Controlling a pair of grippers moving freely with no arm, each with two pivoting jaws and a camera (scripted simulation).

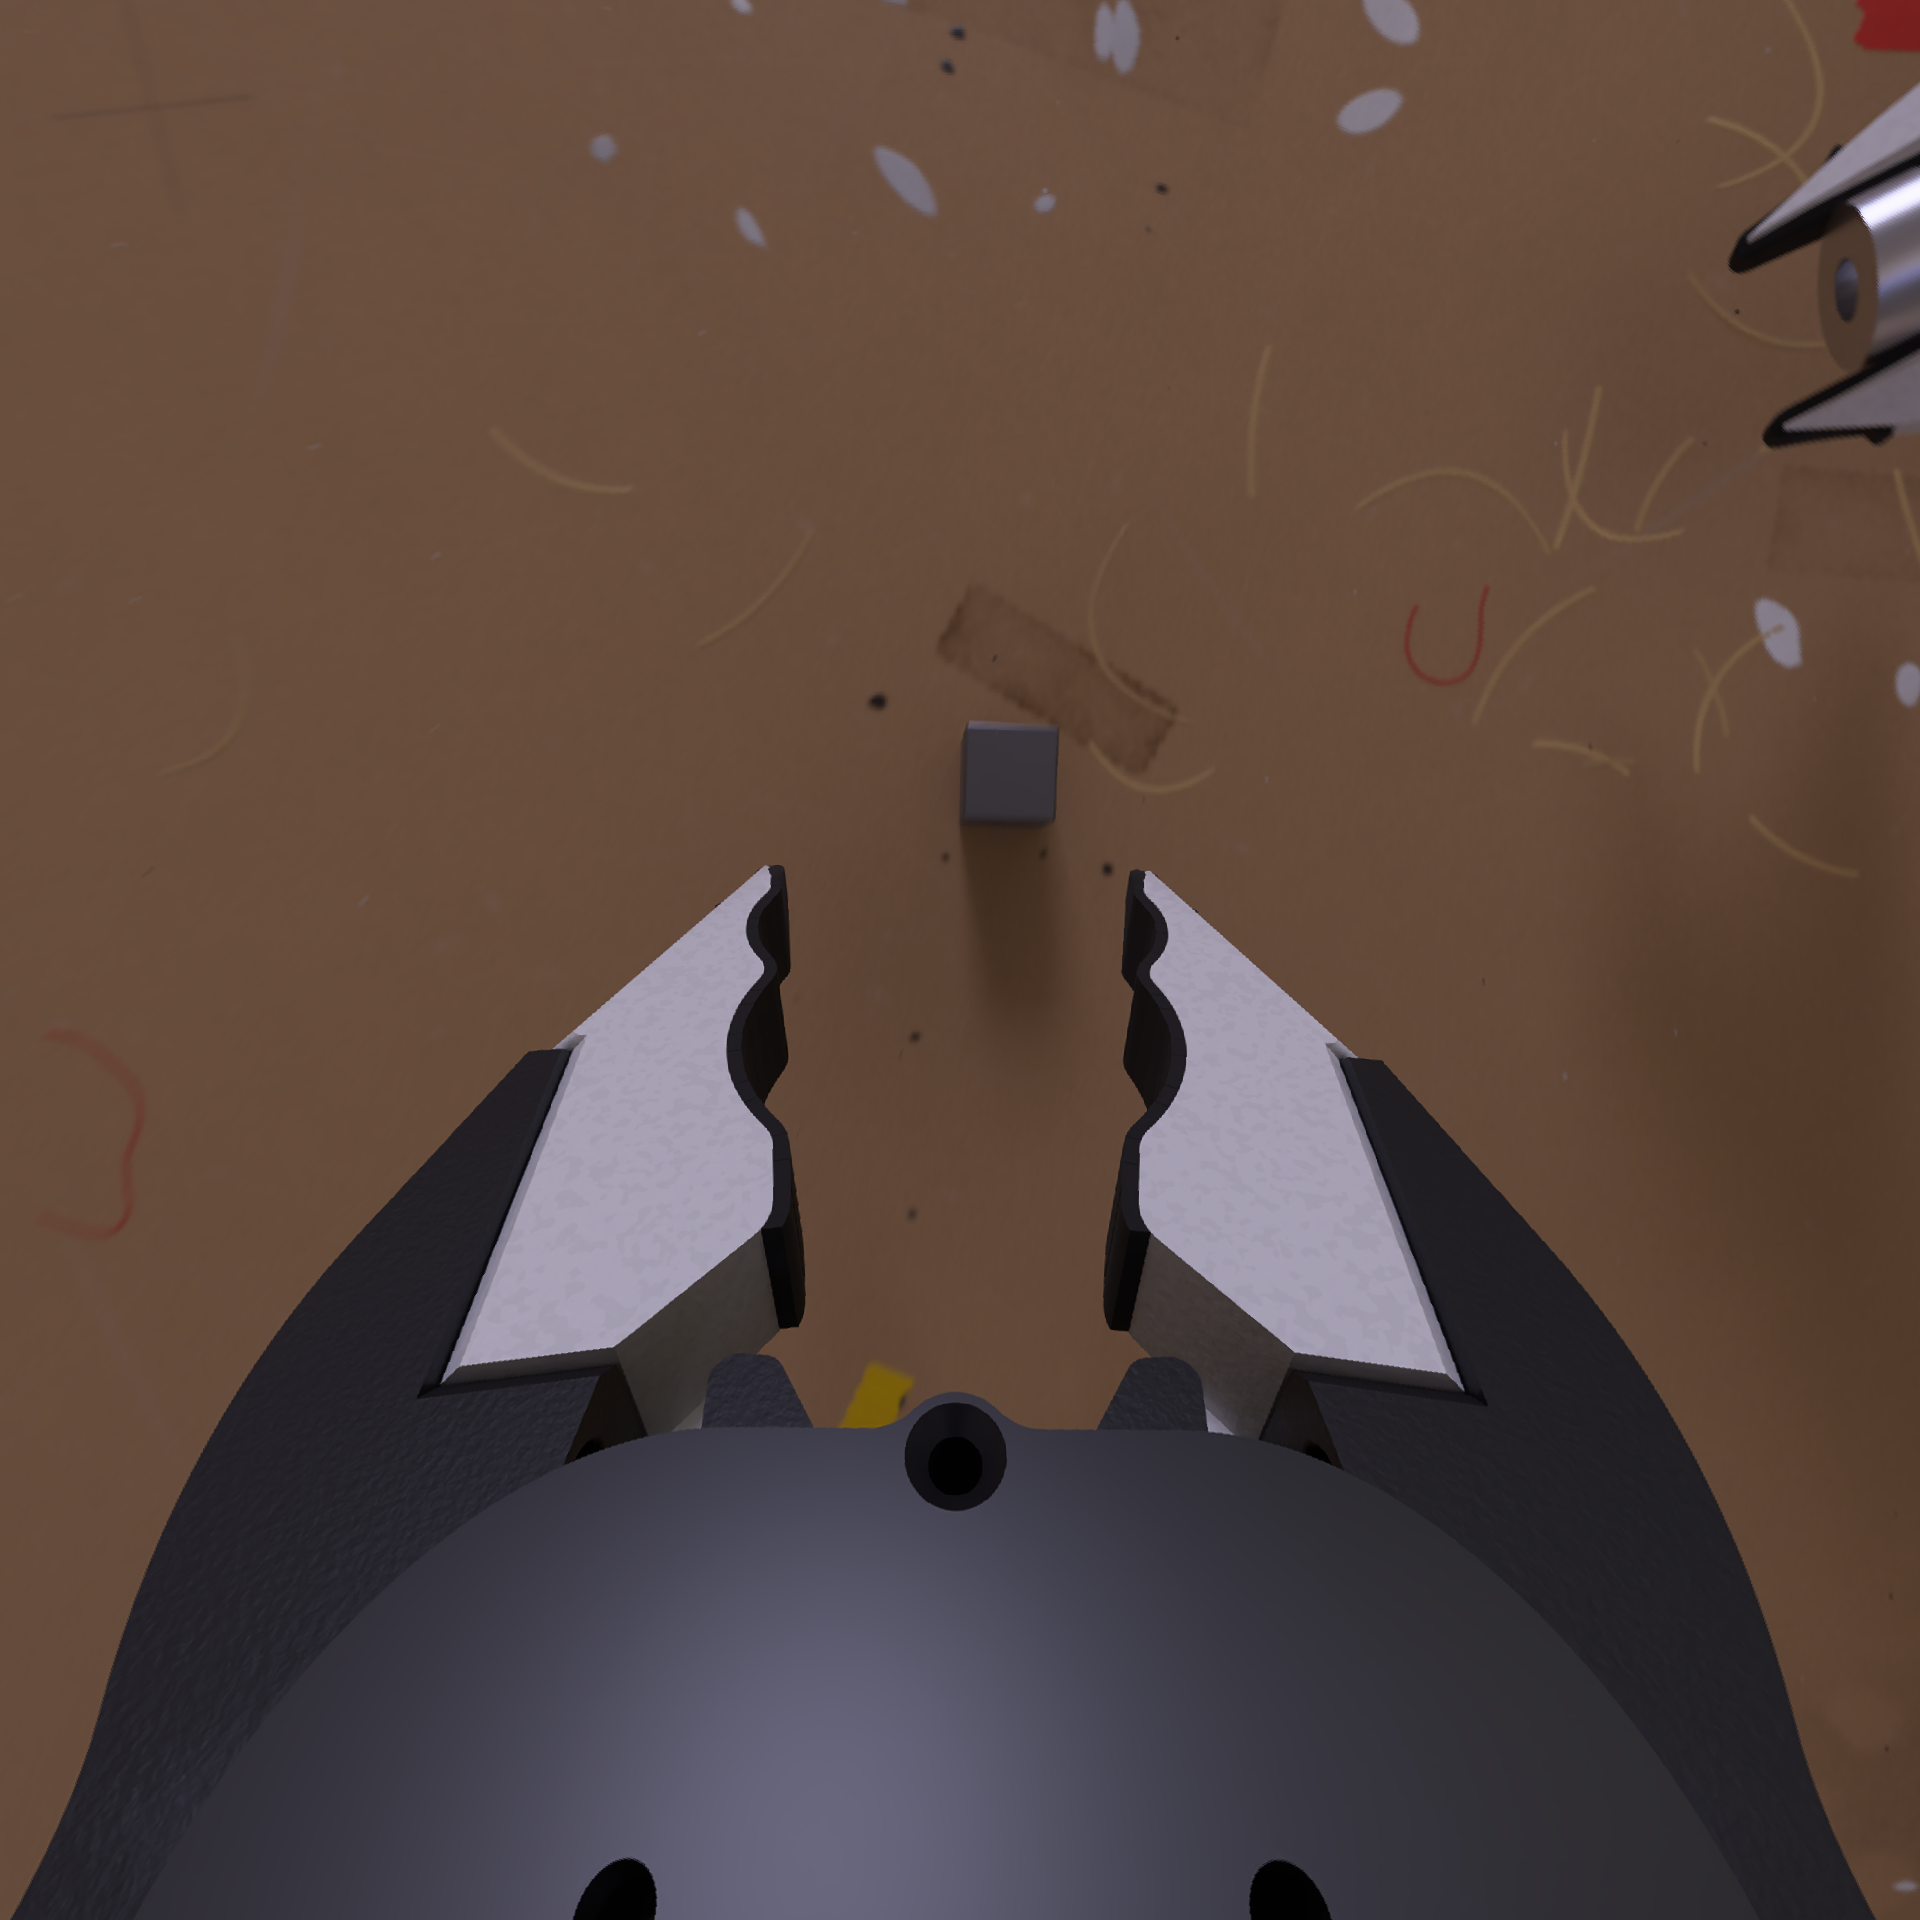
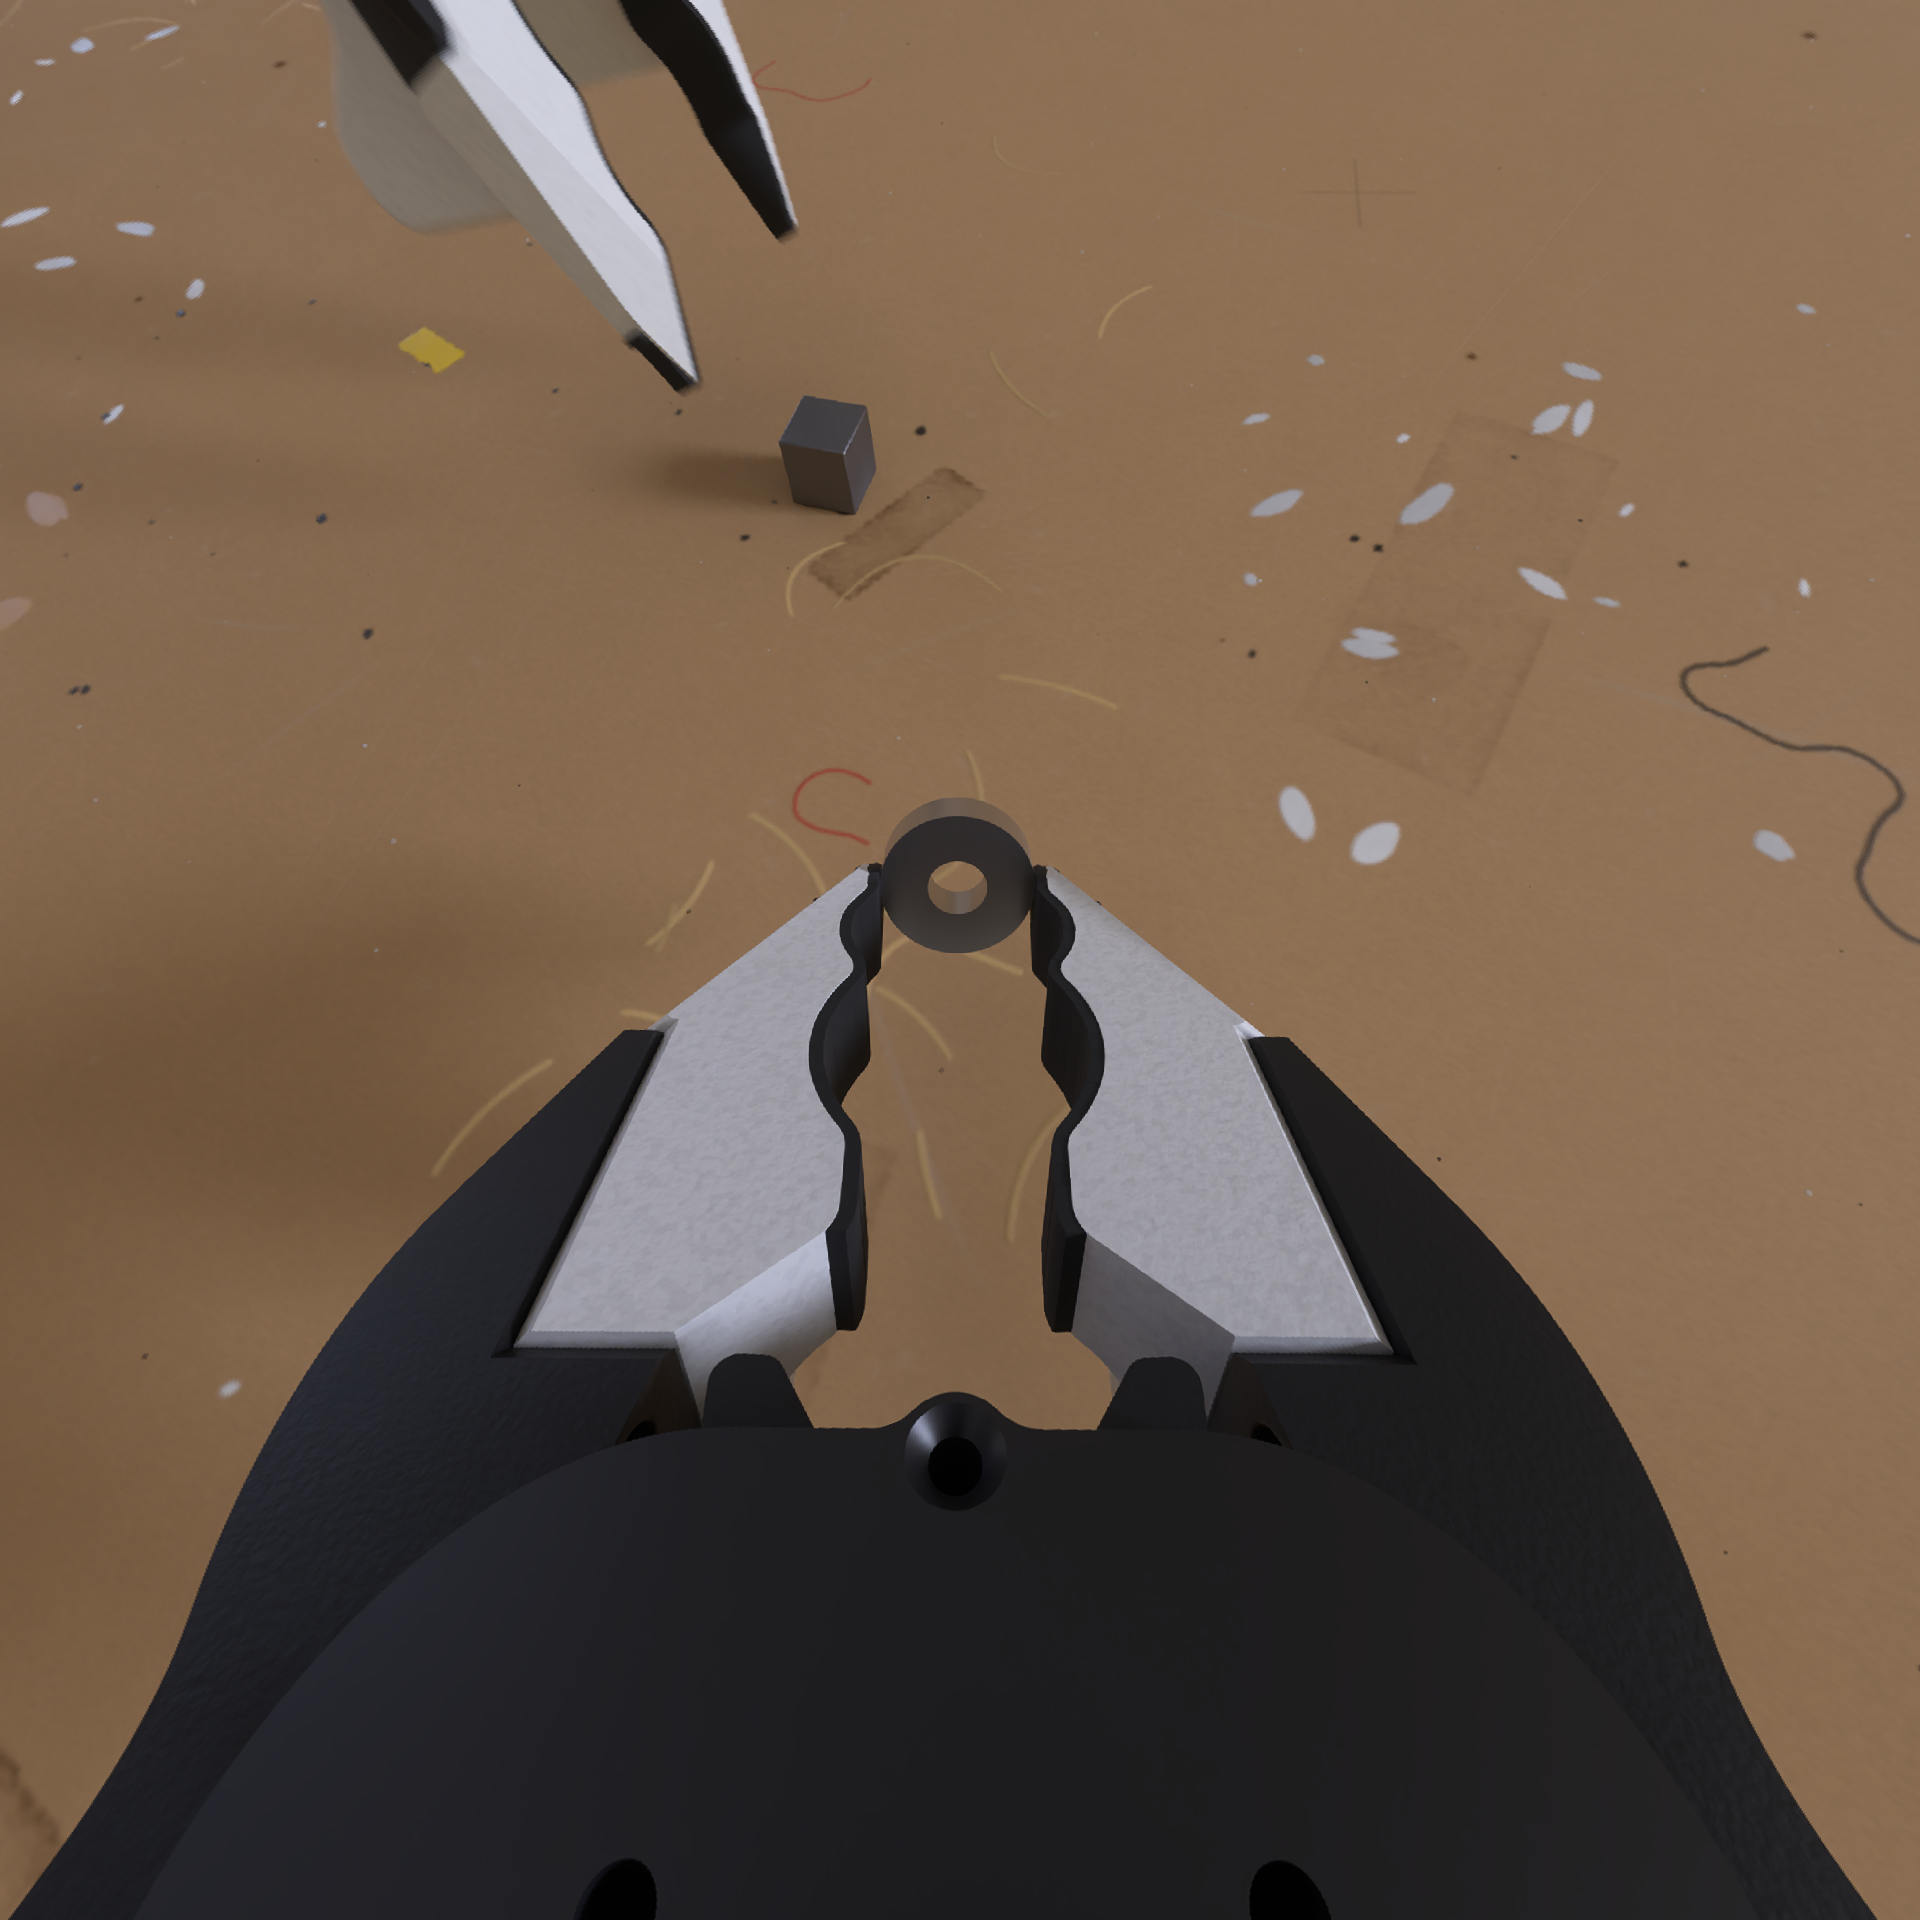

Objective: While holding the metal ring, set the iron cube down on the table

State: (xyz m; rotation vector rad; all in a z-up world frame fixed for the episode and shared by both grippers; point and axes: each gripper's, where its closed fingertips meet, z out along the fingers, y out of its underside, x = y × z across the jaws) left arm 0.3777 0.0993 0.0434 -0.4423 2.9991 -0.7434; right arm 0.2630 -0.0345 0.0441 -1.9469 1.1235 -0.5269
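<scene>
Brown table [image 1: 416, 416], scuffed all over: white flecks, thin scratches, a tape patch [image 1: 1055, 675], a yellow scrap [image 2: 431, 349]. Left gripper [image 1: 956, 883] hangs above the table with its jaws spread and nothing between them; the right wrist view shows it clear of everything below. Right gripper [image 2: 956, 878] is clamped on the ring [image 2: 956, 878] at the very fingertips, hole facing the camera, ring off the table. Cube [image 1: 1009, 771] sits flat on the table, just beside the tape patch, below and ahead of the left gripper, touching neither gripper. Judging by that, the set-down looks done and the ring hold is intact. Handling: cube is probably dense and rigid for its bulk, with smooth flat faces, so take it across two opposite sides, pads square to them, low enough that it can't pivot. Ring is stiff, slick and curved, held only at the tips, so the risk is it rolling or popping out if that grip eases or jolts.
</scene>
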